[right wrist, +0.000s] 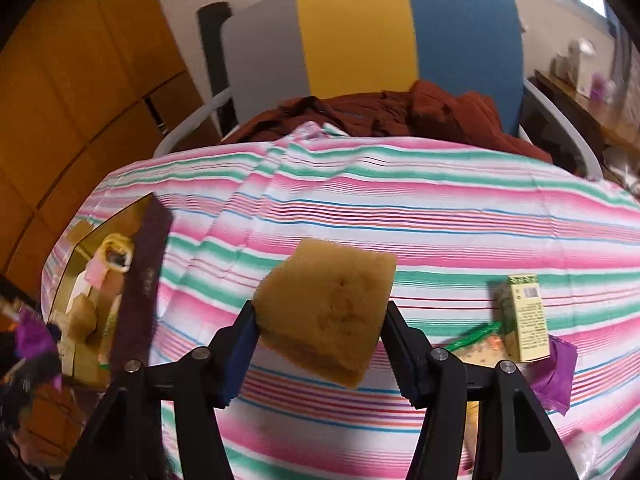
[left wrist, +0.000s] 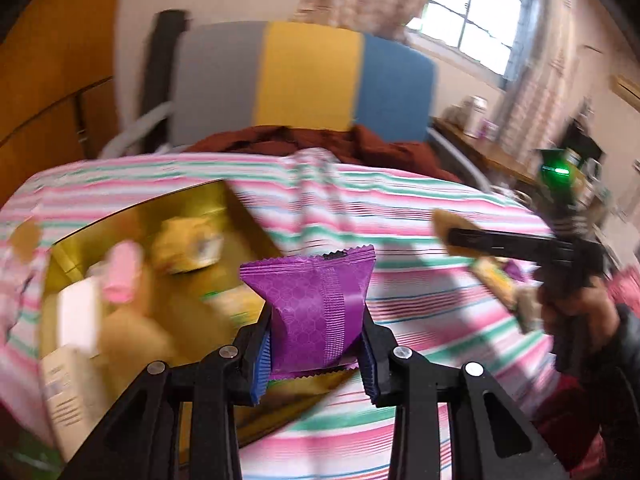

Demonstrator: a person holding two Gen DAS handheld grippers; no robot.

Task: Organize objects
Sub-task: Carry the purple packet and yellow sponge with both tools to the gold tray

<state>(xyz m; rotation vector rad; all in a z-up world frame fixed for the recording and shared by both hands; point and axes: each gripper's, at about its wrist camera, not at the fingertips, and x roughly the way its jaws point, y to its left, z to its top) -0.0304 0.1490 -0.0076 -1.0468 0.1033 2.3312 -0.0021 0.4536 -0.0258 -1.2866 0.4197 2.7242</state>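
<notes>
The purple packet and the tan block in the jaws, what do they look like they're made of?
The purple packet looks like thin glossy plastic film: zigzag-cut ends, a ribbed back seam, a sheen.

The tan block looks like soft matte sponge or foam: a pitted, porous face with rounded edges. Whether it is cellulose or synthetic foam cannot be told.

Black plastic grippers (left wrist: 316, 354), blue ribbed pads (left wrist: 262, 364), silver screws, little green light; dark sleeve (left wrist: 624, 344).

A lived-in home room: striped tablecloth (right wrist: 400, 200), cushioned chair (right wrist: 360, 40), wooden cupboards (right wrist: 80, 80), curtained window (left wrist: 472, 4).
</notes>
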